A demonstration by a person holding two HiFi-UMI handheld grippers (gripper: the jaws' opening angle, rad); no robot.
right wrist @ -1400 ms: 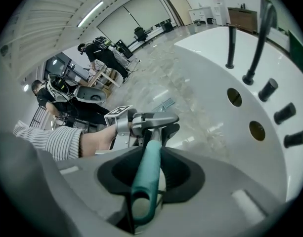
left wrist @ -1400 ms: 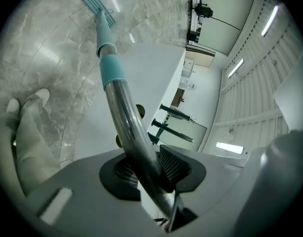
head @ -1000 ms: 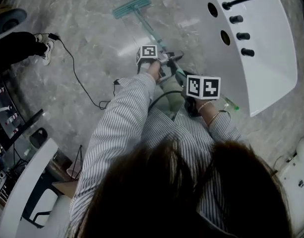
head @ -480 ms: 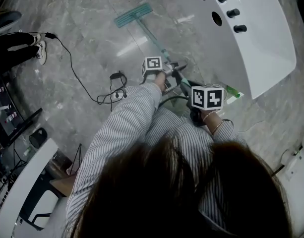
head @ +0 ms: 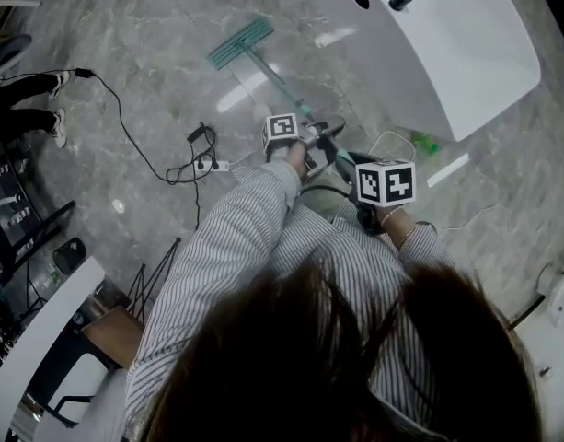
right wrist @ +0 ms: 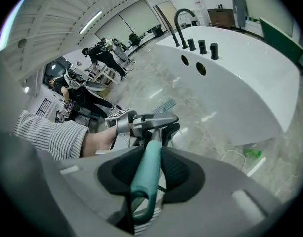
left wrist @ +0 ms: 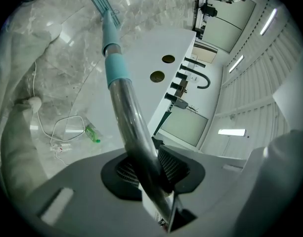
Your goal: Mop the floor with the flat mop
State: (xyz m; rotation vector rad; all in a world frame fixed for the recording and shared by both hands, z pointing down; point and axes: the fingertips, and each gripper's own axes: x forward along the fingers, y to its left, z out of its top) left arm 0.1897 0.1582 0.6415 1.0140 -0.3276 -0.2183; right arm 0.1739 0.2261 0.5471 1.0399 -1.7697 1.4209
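Bright, even light all round. Ceiling strip lights [left wrist: 232, 132] glow white at the right, and pale glare streaks lie across the glossy floor [head: 153, 53]. A sheen runs down the steel mop pole [left wrist: 129, 112]. Both gripper views bend hard at the edges, corners black, the nearest foreground soft. Hair [head: 337, 366] blurs close to the head camera.

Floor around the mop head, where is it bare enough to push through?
Bare floor lies left of the mop head, beyond the black cable. Crowded near the tub: a green bottle and white cord.
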